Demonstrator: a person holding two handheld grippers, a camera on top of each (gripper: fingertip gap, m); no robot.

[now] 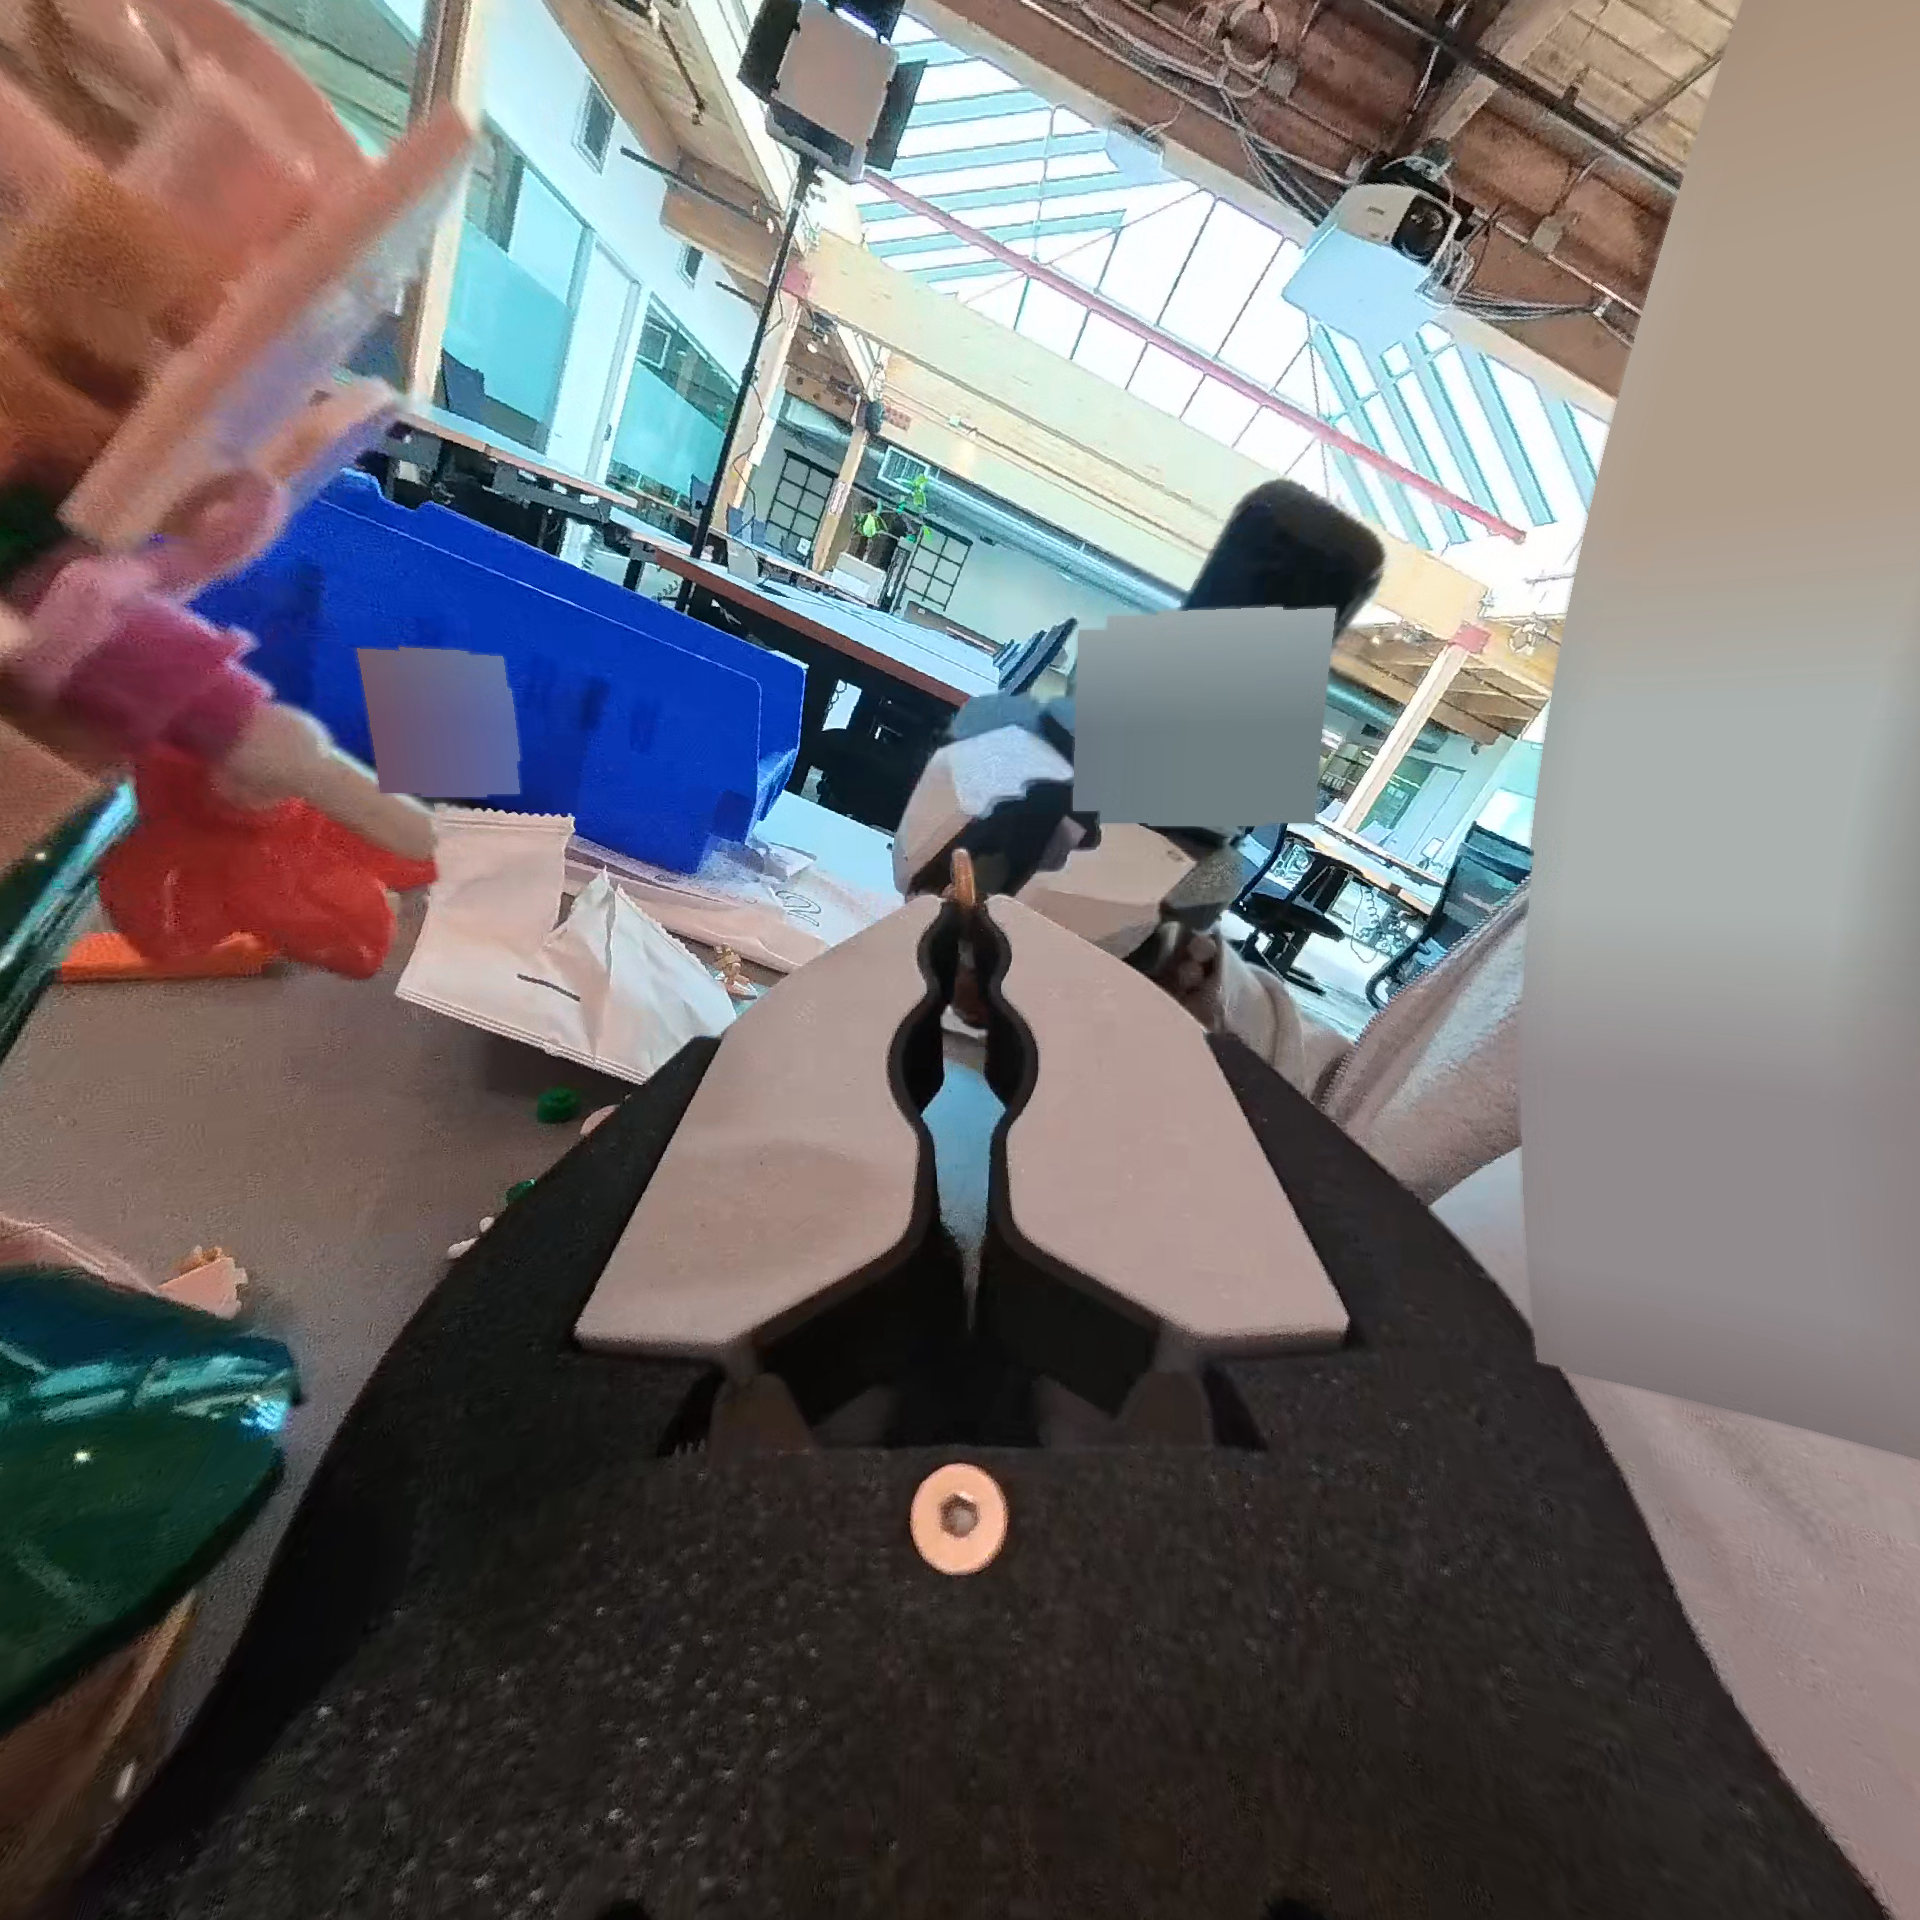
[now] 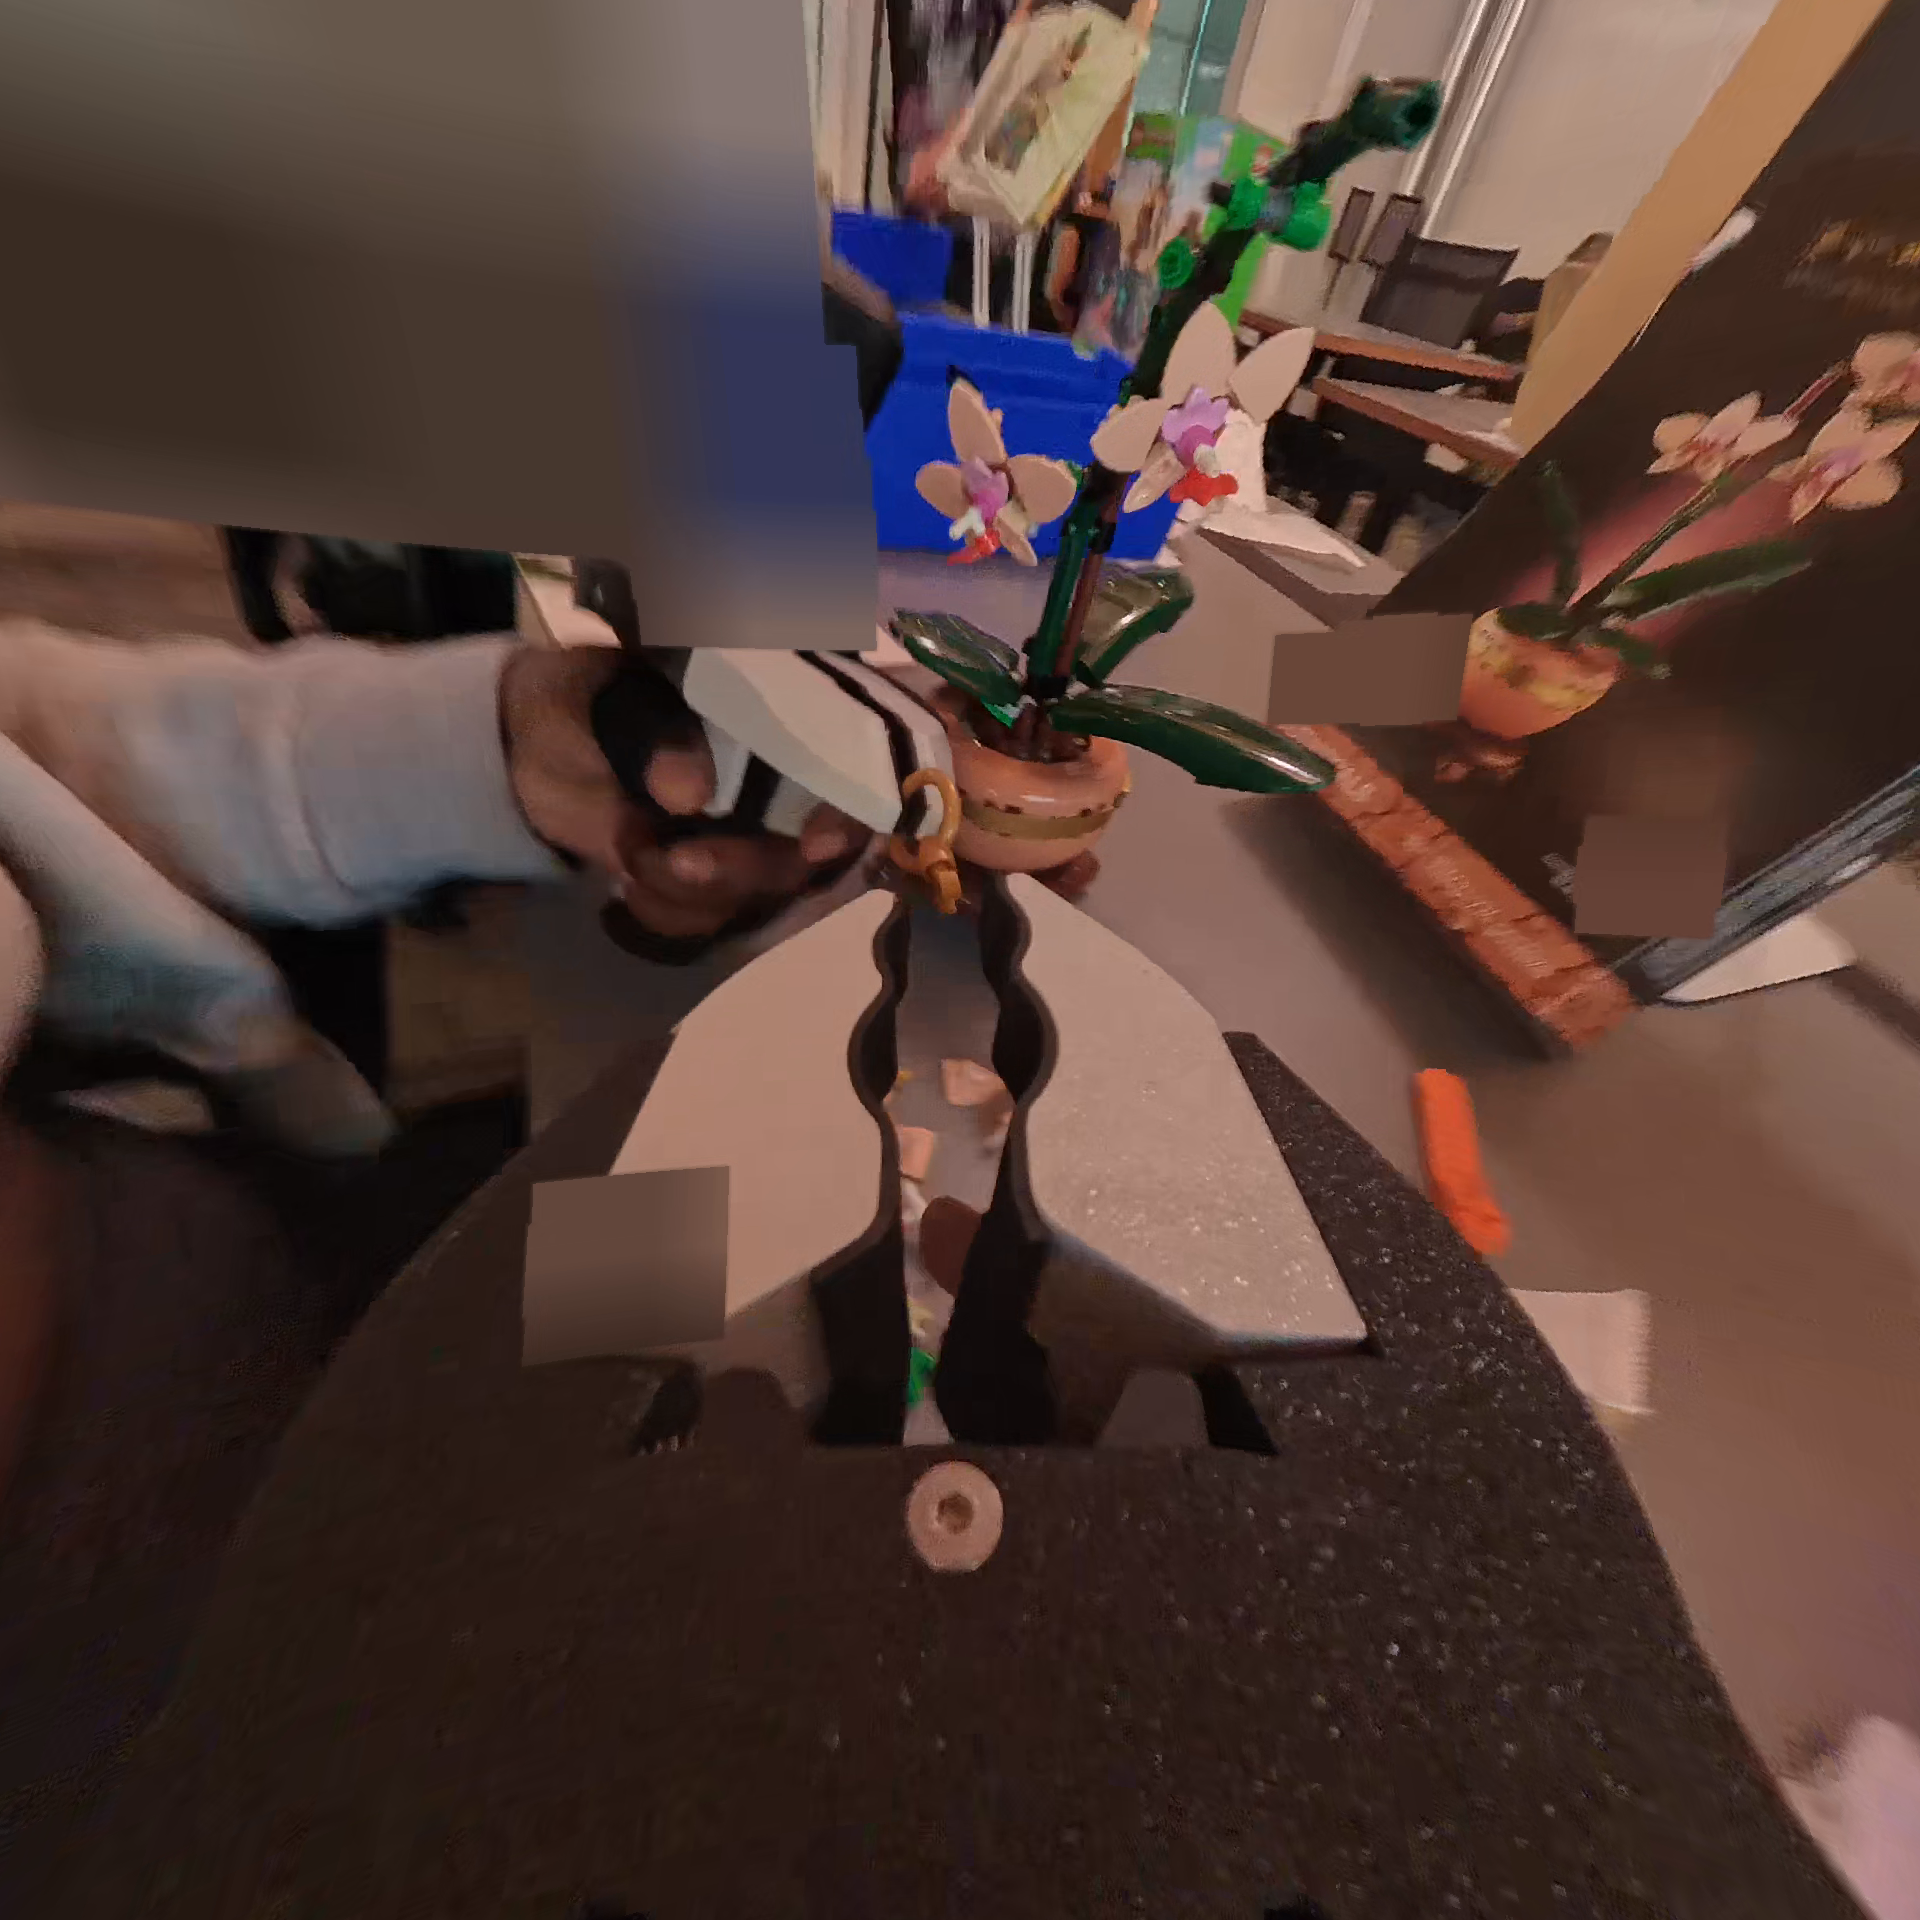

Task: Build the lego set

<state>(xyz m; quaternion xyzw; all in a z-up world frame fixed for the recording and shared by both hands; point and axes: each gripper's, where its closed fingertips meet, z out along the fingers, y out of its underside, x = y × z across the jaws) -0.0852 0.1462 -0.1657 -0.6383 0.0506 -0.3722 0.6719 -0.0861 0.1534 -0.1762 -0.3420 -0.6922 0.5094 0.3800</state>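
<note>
In the right wrist view we see our left claw [image 2: 914, 821] at centre left, closed on a small gold curved piece [image 2: 928, 836] held beside the pot. Right of it the lego orchid [image 2: 1049, 665] stands upright on the grey tabletop [image 2: 1299, 935], its stem leaning toward upper right: two tan-petalled blooms with purple centres, one terracotta pot, dark green leaves. Our right claw [image 2: 951, 904] sits slightly parted and empty. One orange piece [image 2: 1455, 1158] lies far right.

Lego orchid [image 2: 1049, 623] standing on the table [image 2: 1299, 935], bin [image 2: 997, 436] behind it, set box [image 2: 1714, 582] leaning to its right, separator tool [image 2: 1455, 1158] before the box, loose pieces [image 2: 966, 1091] nearer the camera
</note>
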